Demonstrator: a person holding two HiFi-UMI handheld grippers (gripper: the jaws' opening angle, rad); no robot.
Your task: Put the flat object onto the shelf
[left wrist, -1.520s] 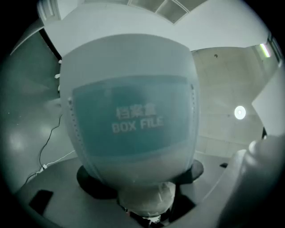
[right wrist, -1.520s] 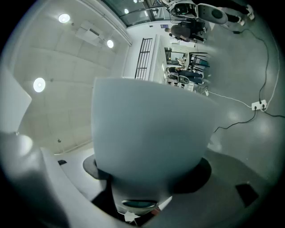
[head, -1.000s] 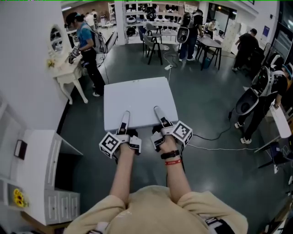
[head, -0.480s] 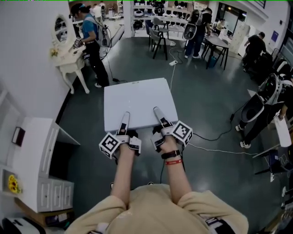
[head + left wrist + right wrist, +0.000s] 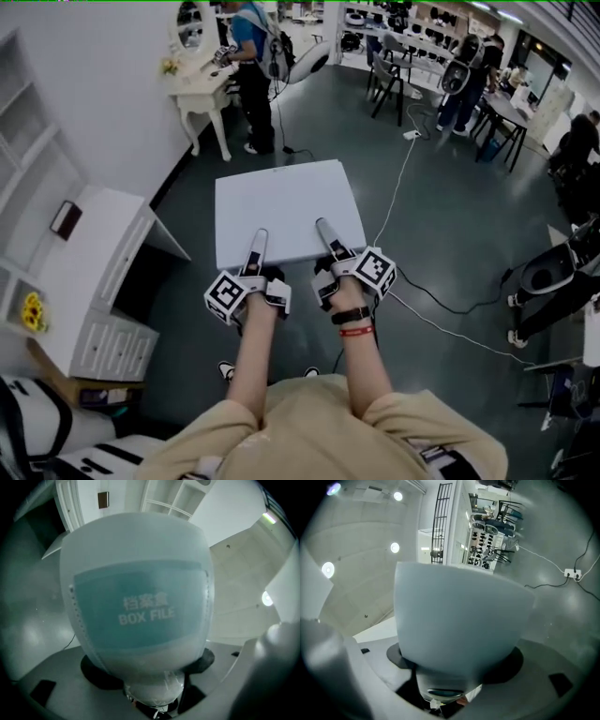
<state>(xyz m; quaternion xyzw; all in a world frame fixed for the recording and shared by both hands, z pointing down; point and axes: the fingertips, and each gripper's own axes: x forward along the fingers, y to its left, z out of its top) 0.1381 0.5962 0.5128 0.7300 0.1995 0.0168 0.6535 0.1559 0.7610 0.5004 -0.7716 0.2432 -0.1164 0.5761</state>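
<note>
A white shelf unit (image 5: pixel 103 272) is now seen low to the left of the left tool (image 5: pixel 255 247), nearer and larger in the head view than a second ago, when it was crowded against the frame's left edge. Open shelf compartments (image 5: pixel 171 501) are also picked up ahead of and above that tool in the left gripper view. The left tool is clamped on the near edge of the box file (image 5: pixel 286 211), with its jaws spread wide to take the file's thickness, one above and one beneath. The file's printed face is seen filling the space between them. The file is carried flat over the floor (image 5: pixel 441 216), stretching forward from both tools, and its place against them is unchanged across the three head views. The right tool (image 5: pixel 324 242) is closed on the same near edge just to the right, equally wide, with the file's plain white side between its jaws. A cable (image 5: pixel 441 323) is seen trailing across the floor to its right. The carry is judged to have been turned toward the shelf, so the approach is under way, while the lift to a compartment and the release have not yet been made
</note>
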